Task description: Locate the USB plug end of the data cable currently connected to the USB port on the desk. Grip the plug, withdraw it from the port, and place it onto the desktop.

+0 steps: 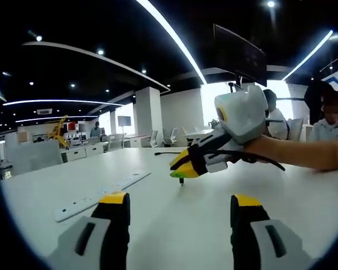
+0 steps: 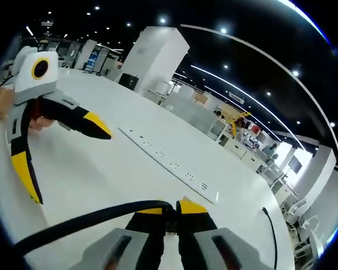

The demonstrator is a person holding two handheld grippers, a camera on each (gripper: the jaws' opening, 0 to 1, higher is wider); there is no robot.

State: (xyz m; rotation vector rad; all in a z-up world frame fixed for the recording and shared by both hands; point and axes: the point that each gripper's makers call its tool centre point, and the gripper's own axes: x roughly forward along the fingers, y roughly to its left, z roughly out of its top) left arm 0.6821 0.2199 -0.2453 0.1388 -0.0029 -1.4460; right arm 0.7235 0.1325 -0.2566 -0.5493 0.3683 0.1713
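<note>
My right gripper (image 1: pixel 178 169) comes in from the right in the left gripper view, held by a person's hand, and is shut on a small black USB plug (image 1: pixel 181 180) that points down close over the white desk (image 1: pixel 158 225). The plug's black cable (image 1: pixel 265 159) loops back under the hand. In the right gripper view the right gripper (image 2: pixel 170 209) pinches the plug (image 2: pixel 170 220), and the cable (image 2: pixel 73 225) trails left. The white socket strip (image 1: pixel 101 194) lies apart from the plug, to the left. My left gripper (image 1: pixel 180 199) stands open, its jaws wide and holding nothing; the left gripper (image 2: pixel 73 169) hovers over the desk.
The socket strip (image 2: pixel 169 163) runs across the desk beyond my right jaws. Another black cable (image 2: pixel 270 236) lies near the desk's right side, and the same loose cable (image 1: pixel 166 152) rests at the far edge. People (image 1: pixel 329 121) sit behind the desk at right. Chairs and desks stand further back.
</note>
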